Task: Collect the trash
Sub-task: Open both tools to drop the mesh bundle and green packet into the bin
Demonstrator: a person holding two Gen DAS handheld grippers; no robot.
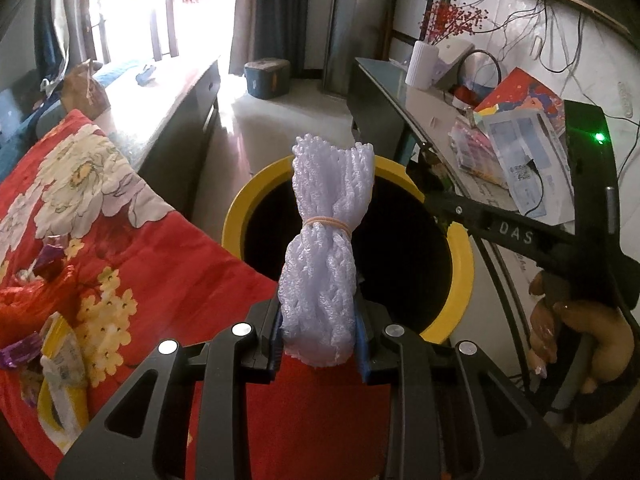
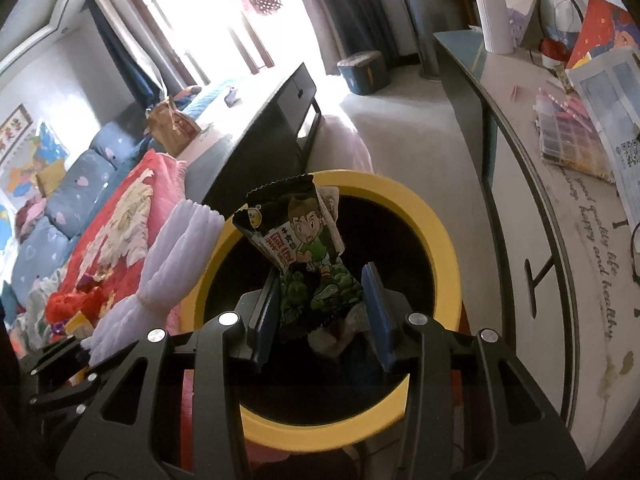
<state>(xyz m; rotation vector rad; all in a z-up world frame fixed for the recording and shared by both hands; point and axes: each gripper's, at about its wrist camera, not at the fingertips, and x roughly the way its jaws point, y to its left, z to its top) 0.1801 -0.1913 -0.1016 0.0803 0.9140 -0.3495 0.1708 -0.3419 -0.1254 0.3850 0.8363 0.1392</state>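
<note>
Furthest to the left of the left gripper (image 1: 318, 346), a red floral blanket (image 1: 120, 216) carries loose litter: purple wrappers (image 1: 18, 354) and a yellow packet (image 1: 60, 368). The left gripper itself is clamped on a white foam net sleeve (image 1: 324, 240), bound at mid-length with a rubber band (image 1: 330, 222); the sleeve stands upright out of the blue pads (image 1: 362, 354), its lower end pinched between them. Directly ahead of and below that gripper sits the yellow-rimmed bin (image 1: 462, 264), dark inside. To its right, over the same bin (image 2: 436, 240), the right gripper (image 2: 320, 312) has a green snack packet (image 2: 308, 256) printed with a cartoon boy between its fingers; the left pad lies against the packet, while the right pad (image 2: 378, 316) appears to stand just clear of it, so the hold looks loose. A hand (image 1: 576, 332) grips the right tool's handle. Beyond the right gripper, further right, a glass-topped table (image 2: 516, 128) bears a white vase (image 2: 496, 24), papers and a box of beads.
</note>
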